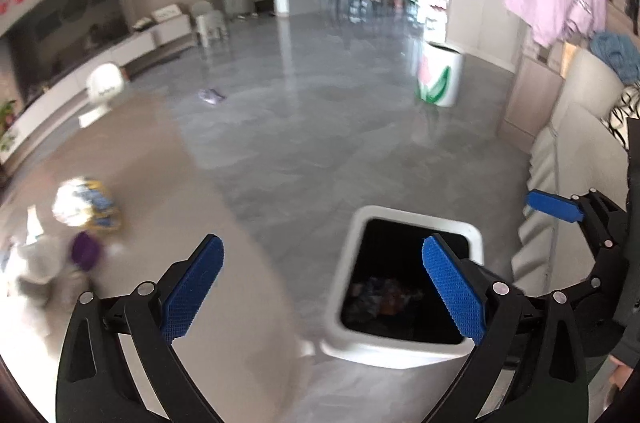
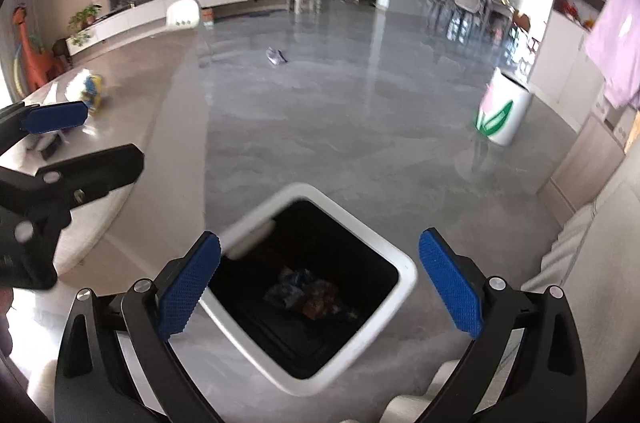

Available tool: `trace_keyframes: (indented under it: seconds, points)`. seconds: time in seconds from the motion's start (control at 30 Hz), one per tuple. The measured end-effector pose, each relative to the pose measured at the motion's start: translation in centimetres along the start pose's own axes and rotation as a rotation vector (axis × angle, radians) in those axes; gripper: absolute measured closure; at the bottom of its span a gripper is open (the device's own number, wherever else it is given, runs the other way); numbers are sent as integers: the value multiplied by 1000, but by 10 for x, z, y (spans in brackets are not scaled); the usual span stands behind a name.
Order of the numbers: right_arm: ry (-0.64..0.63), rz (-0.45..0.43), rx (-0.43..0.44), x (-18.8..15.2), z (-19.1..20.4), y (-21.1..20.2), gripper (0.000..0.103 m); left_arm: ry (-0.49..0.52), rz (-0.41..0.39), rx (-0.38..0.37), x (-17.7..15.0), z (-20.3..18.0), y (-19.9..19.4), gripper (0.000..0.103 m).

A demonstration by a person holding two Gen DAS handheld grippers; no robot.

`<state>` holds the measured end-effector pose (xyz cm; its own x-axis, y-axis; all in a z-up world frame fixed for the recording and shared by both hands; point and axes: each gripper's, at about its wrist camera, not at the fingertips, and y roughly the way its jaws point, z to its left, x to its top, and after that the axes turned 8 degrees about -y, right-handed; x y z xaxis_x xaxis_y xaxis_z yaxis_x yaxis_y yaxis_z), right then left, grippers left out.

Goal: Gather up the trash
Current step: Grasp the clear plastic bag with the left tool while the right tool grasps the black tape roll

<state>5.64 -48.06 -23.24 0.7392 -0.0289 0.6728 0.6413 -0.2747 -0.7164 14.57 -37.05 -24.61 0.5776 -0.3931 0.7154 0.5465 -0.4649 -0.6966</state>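
A white-rimmed trash bin [image 1: 404, 219] with a black liner stands on the grey floor; it also shows in the right wrist view [image 2: 404, 273]. Crumpled wrappers [image 2: 310, 297] lie at its bottom. My left gripper [image 1: 322, 277] is open and empty, over the table edge beside the bin. My right gripper [image 2: 320, 275] is open and empty, above the bin. A blurred white scrap [image 2: 250, 241] is in the air at the bin's rim. Trash sits on the beige table: a shiny blue and yellow bag [image 1: 86, 205], a purple piece [image 1: 84, 253]. A small wrapper [image 2: 276, 56] lies on the floor.
A beige round table [image 1: 160, 183] is to the left. A white bin painted with a tulip [image 1: 440, 75] stands on the floor at the right. A light sofa [image 1: 568, 151] runs along the right. A white fan [image 1: 105, 85] and TV unit are at the far left.
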Motion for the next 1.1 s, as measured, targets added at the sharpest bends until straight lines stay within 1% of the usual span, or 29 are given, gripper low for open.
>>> trace_keyframes:
  seconds: [0.07,0.1,0.2,0.43,0.5,0.6,0.67,0.73,0.87,0.97,1.0,1.1]
  points:
    - [-23,-19,22,10,15,-5,4,-16,-14,30,-2,19,-14,5]
    - [-28,-29,31,13,22,-7,4,-21,-27,63,-4,32,-23,5]
    - [-46,-60,81,27,48,-14,4,-43,-43,127,-11,64,-43,5]
    - [-138,-141,172,59,123,-27,4,-172,-79,266,-29,159,-88,5]
    - [-163,-154,198,68,145,-25,4,-211,-77,303,-36,189,-96,5]
    - [-202,-155,242,82,183,-15,4,-252,-64,338,-48,231,-98,5]
    - [-226,-148,263,89,207,-6,4,-249,-61,363,-53,248,-96,5]
    - [-240,-140,279,96,229,3,4,-242,-41,386,-58,265,-88,5]
    - [-263,-119,315,105,259,20,4,-260,-15,393,-64,290,-72,5]
    - [-291,-93,317,113,278,33,4,-292,7,366,-67,306,-57,5]
    - [-297,-87,315,114,281,37,4,-305,12,346,-68,311,-52,5]
    - [-304,-68,314,119,289,47,4,-310,19,324,-68,316,-44,5]
